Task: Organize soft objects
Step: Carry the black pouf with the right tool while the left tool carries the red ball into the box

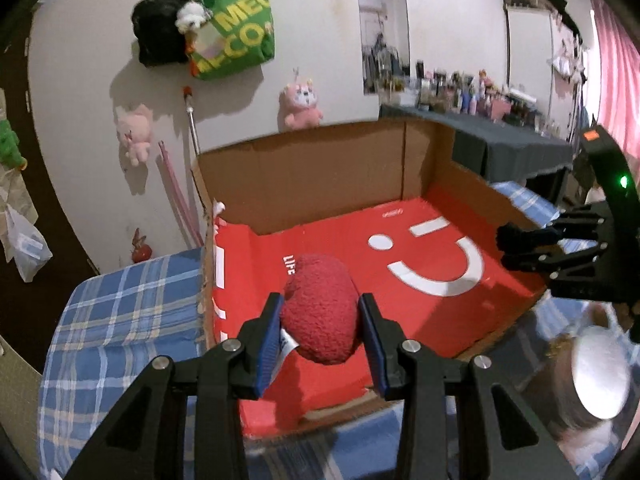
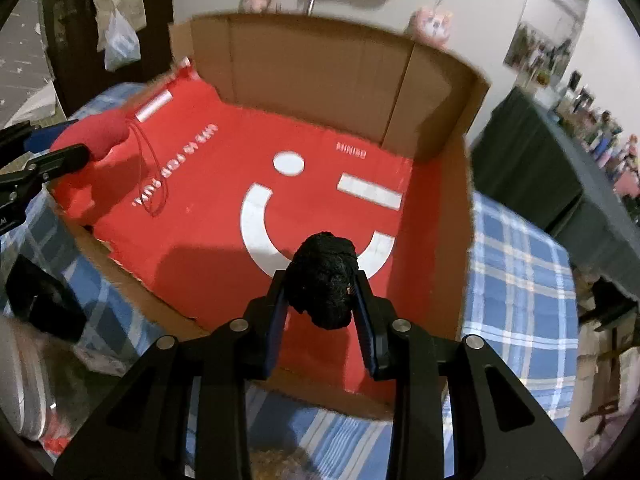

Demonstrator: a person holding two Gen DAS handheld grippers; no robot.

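The left gripper is clamped on a red plush heart, holding it in the air over the near left corner of the open cardboard box. The right gripper pinches a black fuzzy toy above the box's near edge, over the white smile on its red floor. The box sits on a blue plaid cloth.

Green tote on the wall, used as landmark. Black plush touching its left side. Pink plush lower right of it; paler pink plush lower left. Dark-draped table crowded with small items far right. Plaid blanket well below. Pink curtain at far right.
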